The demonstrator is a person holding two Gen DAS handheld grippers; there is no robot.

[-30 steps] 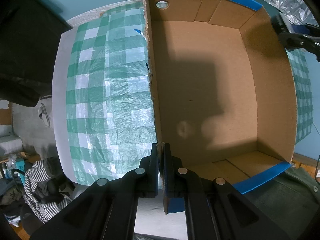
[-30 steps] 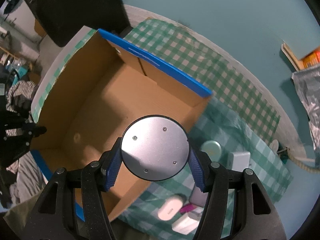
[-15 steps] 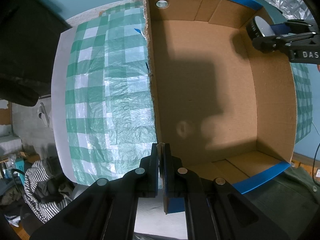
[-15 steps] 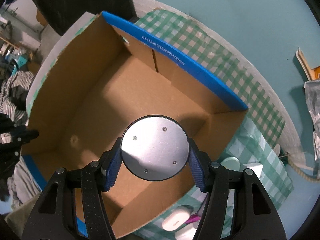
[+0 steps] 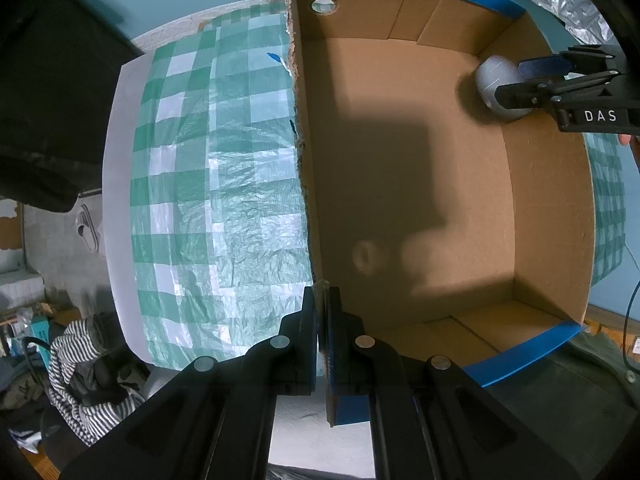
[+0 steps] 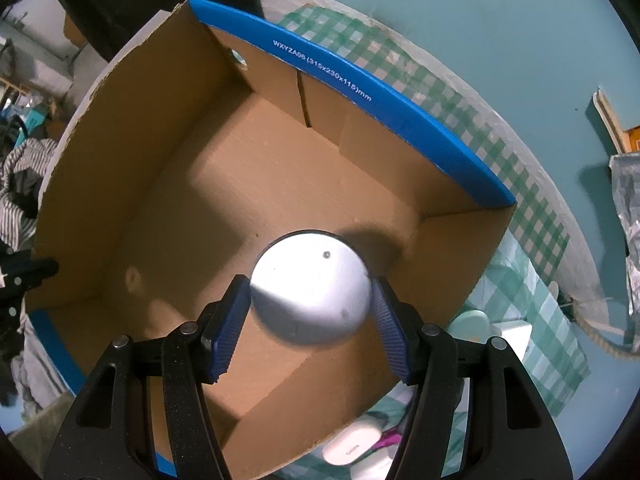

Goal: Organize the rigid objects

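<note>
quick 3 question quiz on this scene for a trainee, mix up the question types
1. True or false: the left gripper is shut on a wall of the cardboard box.
2. What is between the fingers of the right gripper? A) a white case B) a round silver disc C) nothing
3. Fill in: the table under the box is covered by a green and white ____ cloth.

Key
1. True.
2. B, the round silver disc, held over the box's inside near a corner.
3. Checked; see the checked cloth.
</note>
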